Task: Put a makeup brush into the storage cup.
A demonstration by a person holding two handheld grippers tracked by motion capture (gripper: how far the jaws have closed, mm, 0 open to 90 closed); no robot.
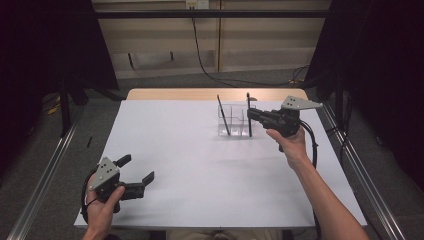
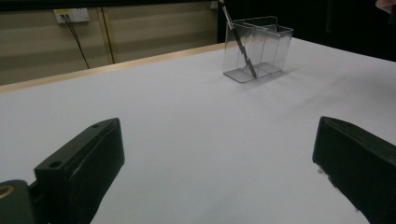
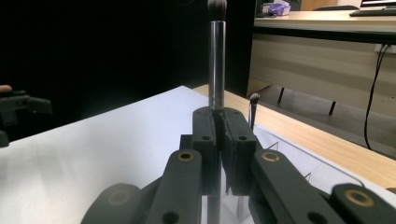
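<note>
The clear holder [image 1: 235, 121] stands toward the far right of the white worktop [image 1: 200, 165], set in from the wooden far edge, with wide bare surface to its left and on the near side. No writing can be read on anything. The right gripper [image 1: 251, 114], at the holder's right side, has its jaws clamped on a brush [image 1: 248, 116] that stands upright, long axis vertical, bristles up, its lower end in the holder. A second brush [image 1: 223, 116] leans in the holder's left compartment, top tilted left. The left gripper [image 1: 136, 169] rests near the near left corner, jaws wide apart, holding nothing.
</note>
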